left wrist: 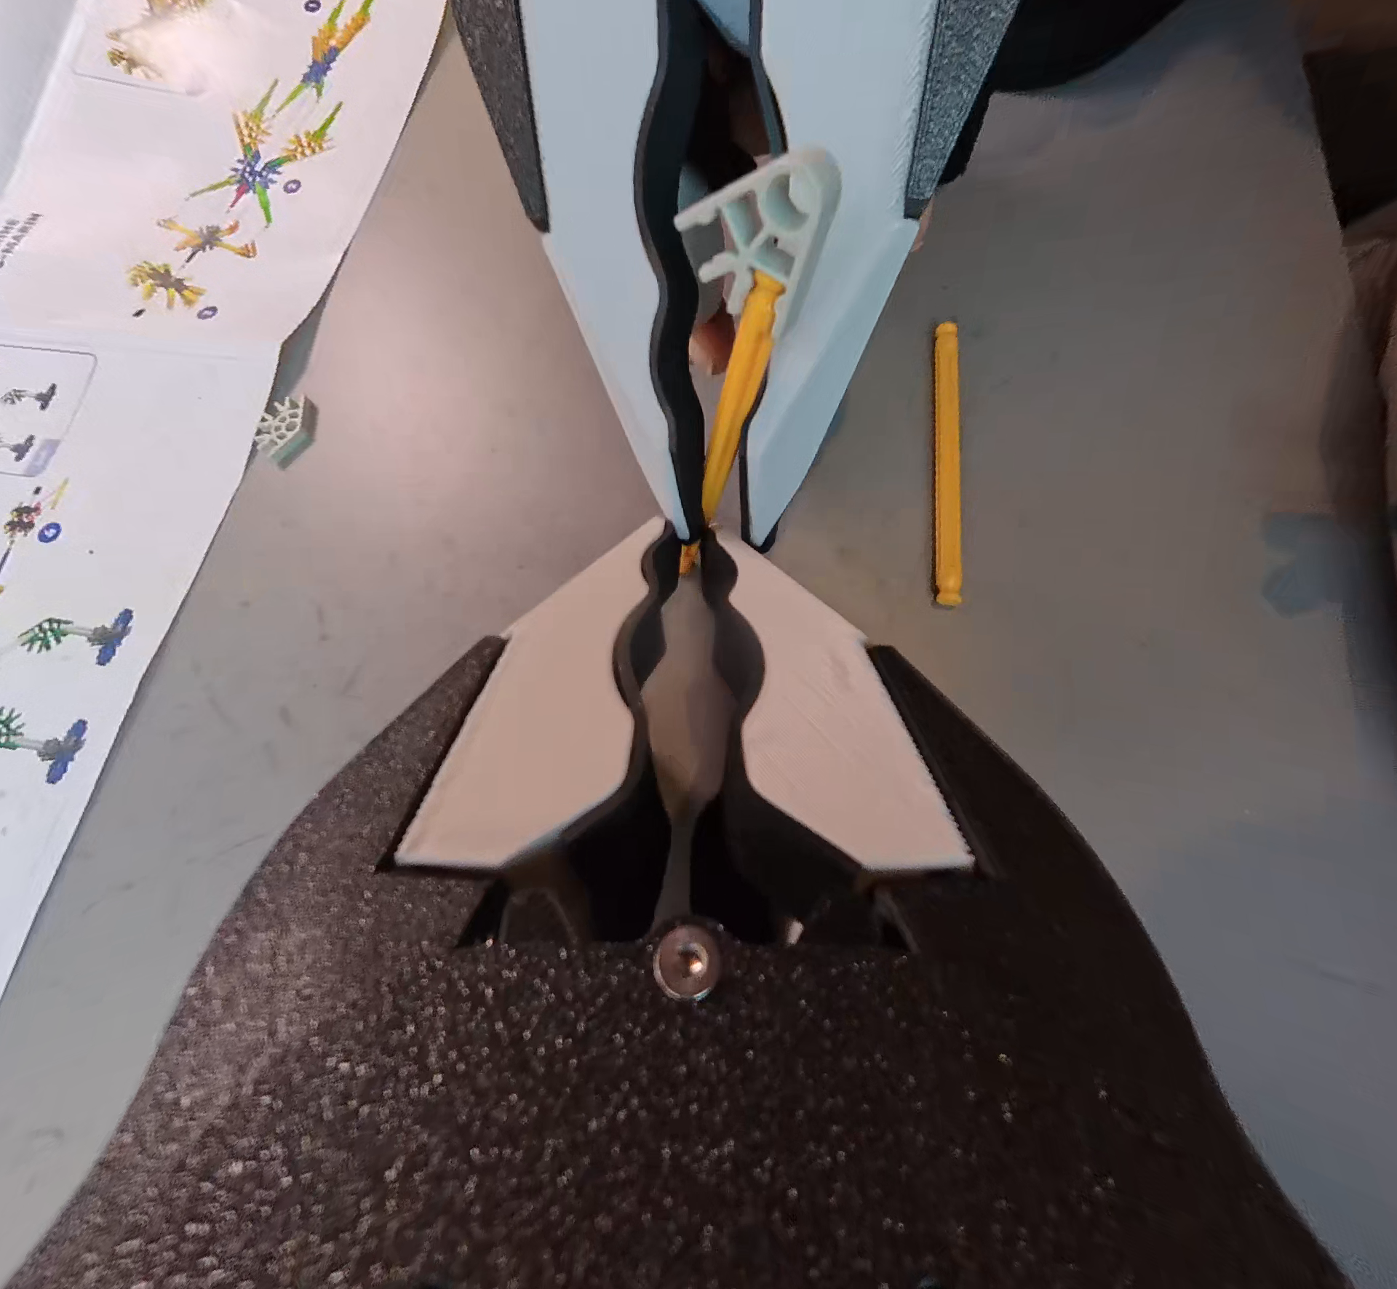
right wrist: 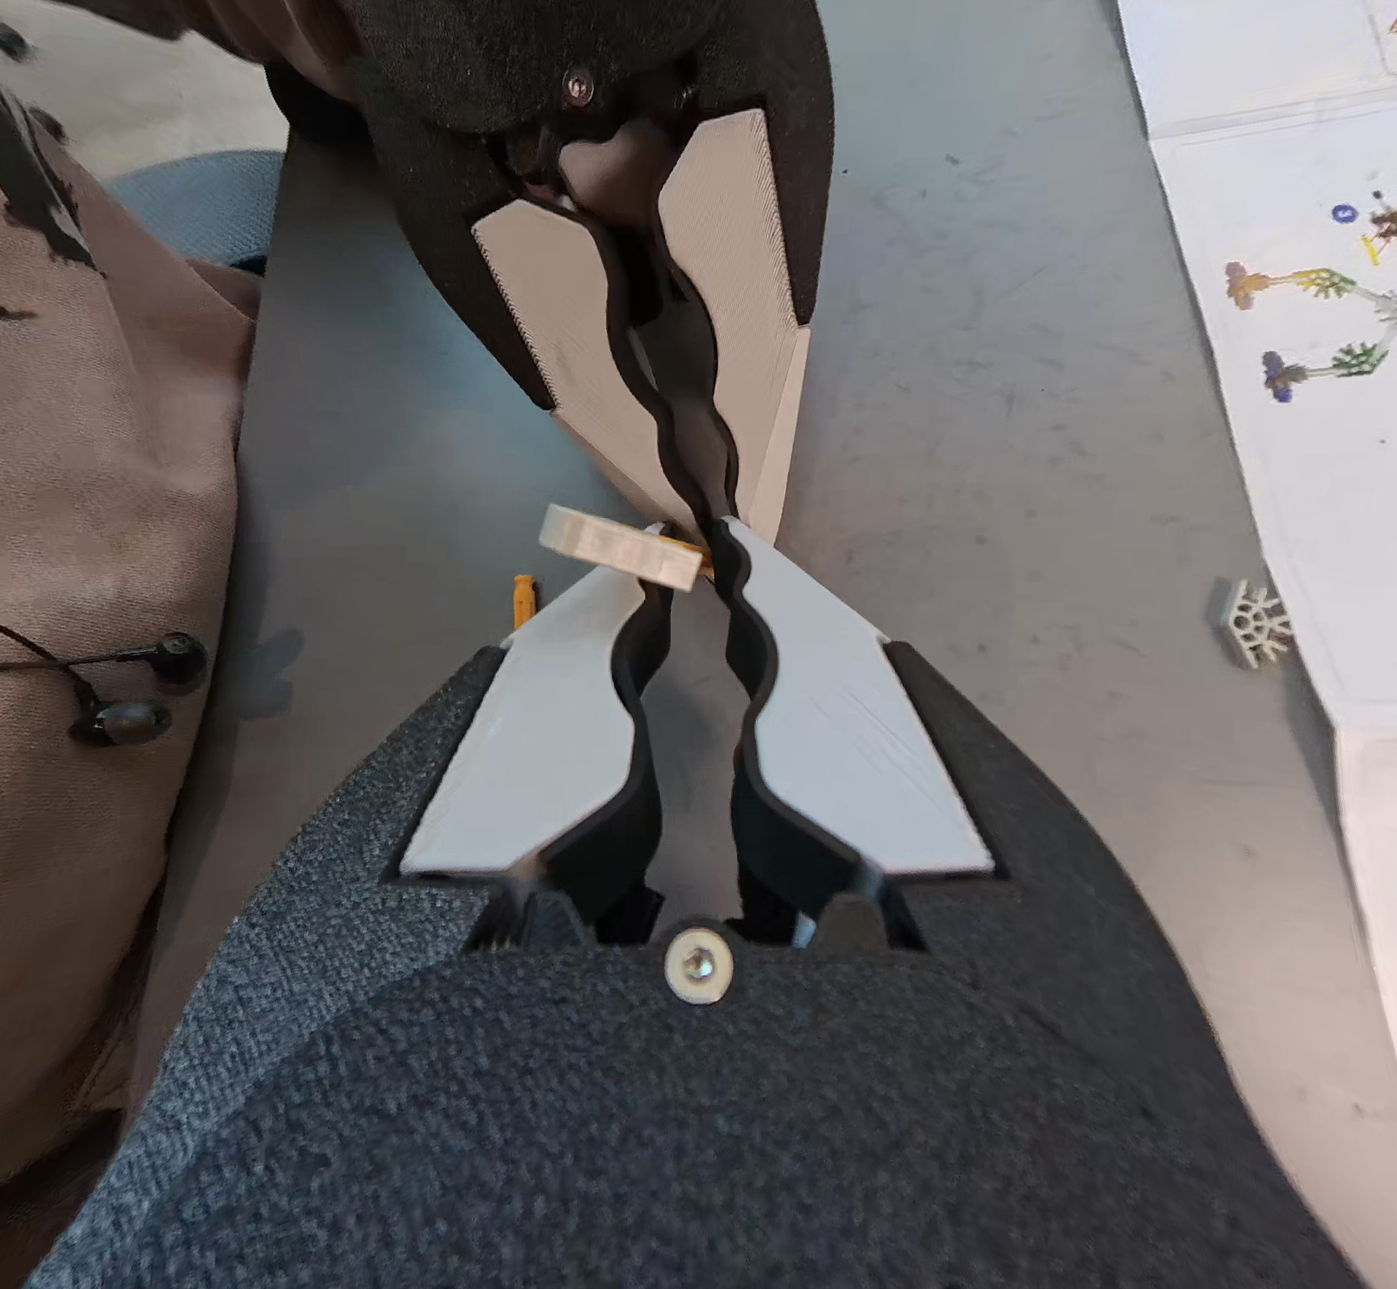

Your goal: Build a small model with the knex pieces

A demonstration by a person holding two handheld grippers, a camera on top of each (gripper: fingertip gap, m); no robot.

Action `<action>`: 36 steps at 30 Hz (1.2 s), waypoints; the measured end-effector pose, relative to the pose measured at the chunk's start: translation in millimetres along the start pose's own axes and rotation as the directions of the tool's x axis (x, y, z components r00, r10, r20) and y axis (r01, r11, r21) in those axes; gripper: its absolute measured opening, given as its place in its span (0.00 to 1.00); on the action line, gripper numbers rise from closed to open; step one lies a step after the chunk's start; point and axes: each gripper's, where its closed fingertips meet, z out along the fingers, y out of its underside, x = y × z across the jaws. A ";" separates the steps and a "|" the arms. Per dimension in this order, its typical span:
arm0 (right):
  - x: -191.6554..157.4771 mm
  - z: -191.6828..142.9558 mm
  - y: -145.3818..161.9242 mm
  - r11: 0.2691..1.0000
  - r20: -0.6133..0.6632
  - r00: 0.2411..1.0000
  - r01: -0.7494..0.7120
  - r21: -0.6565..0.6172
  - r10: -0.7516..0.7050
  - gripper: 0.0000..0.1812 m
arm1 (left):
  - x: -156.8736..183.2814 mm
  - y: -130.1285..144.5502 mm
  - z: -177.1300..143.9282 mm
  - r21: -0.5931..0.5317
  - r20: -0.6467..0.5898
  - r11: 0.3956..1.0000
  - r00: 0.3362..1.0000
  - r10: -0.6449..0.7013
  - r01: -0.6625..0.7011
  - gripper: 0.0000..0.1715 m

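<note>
Yellow rod (left wrist: 737, 414) pinched in my left hand-held gripper (left wrist: 692, 550). My right hand-held gripper (right wrist: 692, 557) clamps its grey connector (right wrist: 620, 546). I keep both aligned.

Left gripper (left wrist: 692, 542): black, grainy, speckled body, two pale grey ribbed fingers (left wrist: 529, 739) edged with wavy black pads, one silver screw (left wrist: 683, 963) in the middle. Right gripper (right wrist: 699, 561): same build, a greyer pebbled body, near-white fingers (right wrist: 847, 724), wavy black lining, silver screw (right wrist: 698, 966) on a washer. The person wears a brown sleeve (right wrist: 113, 421); black earbuds (right wrist: 128, 693) on a thin cable lie against it.
</note>
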 end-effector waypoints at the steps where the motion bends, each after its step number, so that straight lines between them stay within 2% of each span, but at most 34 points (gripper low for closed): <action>1: 1.0 -0.5 0.3 0.997 -0.045 0.996 0.075 -0.019 -0.076 0.04 | -1.0 -0.5 0.0 -0.002 0.027 1.000 0.999 0.029 -0.029 0.03; 13: 1.4 -5.1 0.8 0.999 -0.037 0.999 0.040 0.032 -0.039 0.05 | -0.9 -4.1 2.5 0.004 -0.005 1.000 1.000 0.000 0.000 0.03; 36: -0.8 -4.8 1.1 0.999 -0.044 0.998 0.036 0.032 -0.035 0.06 | -0.1 -3.4 0.8 0.005 -0.010 1.000 1.000 0.012 -0.012 0.04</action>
